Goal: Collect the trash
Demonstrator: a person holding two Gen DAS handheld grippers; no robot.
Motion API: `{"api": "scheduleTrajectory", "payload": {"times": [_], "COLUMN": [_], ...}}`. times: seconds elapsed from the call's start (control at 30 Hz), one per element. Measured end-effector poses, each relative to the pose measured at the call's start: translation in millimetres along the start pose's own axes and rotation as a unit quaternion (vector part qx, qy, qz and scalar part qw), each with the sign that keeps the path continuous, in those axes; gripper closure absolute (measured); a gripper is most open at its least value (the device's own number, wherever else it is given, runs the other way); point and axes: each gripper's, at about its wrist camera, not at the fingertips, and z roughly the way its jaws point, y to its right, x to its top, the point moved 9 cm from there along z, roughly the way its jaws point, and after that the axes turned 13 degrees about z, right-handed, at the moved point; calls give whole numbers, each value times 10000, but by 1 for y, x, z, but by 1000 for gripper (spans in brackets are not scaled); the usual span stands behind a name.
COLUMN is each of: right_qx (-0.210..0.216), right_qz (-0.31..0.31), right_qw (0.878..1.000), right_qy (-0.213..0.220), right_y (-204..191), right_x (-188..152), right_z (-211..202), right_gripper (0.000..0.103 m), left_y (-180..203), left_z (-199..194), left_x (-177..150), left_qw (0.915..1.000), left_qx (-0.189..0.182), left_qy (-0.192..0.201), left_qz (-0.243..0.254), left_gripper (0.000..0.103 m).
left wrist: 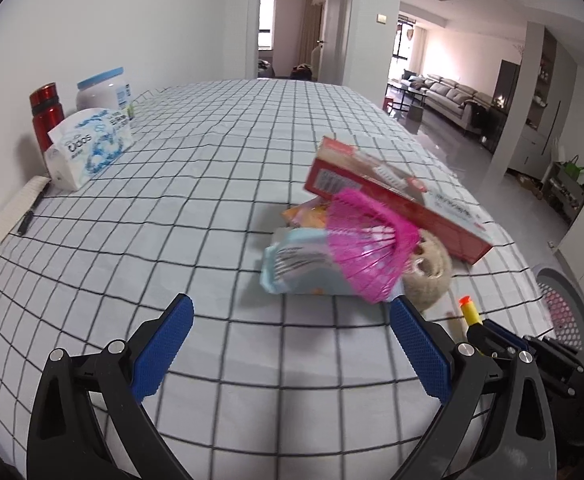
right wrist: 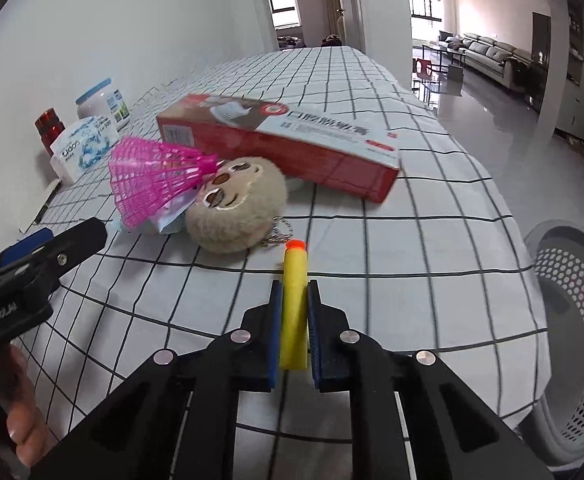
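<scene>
My right gripper (right wrist: 293,292) is shut on a yellow foam dart (right wrist: 293,300) with an orange tip, held just above the checked tablecloth (right wrist: 411,248). The dart (left wrist: 469,312) also shows at the right of the left wrist view. My left gripper (left wrist: 292,320) stands open over the cloth with nothing between its fingers. Ahead of it lies a pile: a pink plastic shuttlecock (left wrist: 365,248), a pale blue wrapper (left wrist: 295,264), an orange packet (left wrist: 303,214), a beige plush keychain (right wrist: 238,208) and a red and white box (right wrist: 292,140).
A perforated white bin (right wrist: 571,320) stands off the table's right edge. A red bottle (left wrist: 46,114), a white jar (left wrist: 104,92), a tissue pack (left wrist: 88,146) and a notepad with a pen (left wrist: 20,208) sit by the wall. A hand (right wrist: 20,412) holds the left gripper.
</scene>
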Motion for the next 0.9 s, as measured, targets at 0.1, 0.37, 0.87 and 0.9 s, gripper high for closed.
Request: {"api": "scheduleTrajectory", "payload": {"times": [0.1,0.37,0.87,0.9], "right_qx": [10,17,33,36], "right_qz": [55,169,241,246], "right_qw": [10000,9998,9996,9996], "right_qy": [54,86,129,125], "right_y": [6,14,19,20], "right_x": [2,5,5,4], "right_z": [-6,-10,-14,-14], "right_gripper": [91,91,91,91], "left_y": [8,27,45,46], "left_z": [3,12,25,24], "left_x": [9,27,40,39], "left_qw": [10000,9997,9994,9993], "left_qx": [-23,-157,-224,-254], "left_qy": [74,159,140,151], "left_qz": [10,57,229,249], "left_gripper": [6,7,65,69]}}
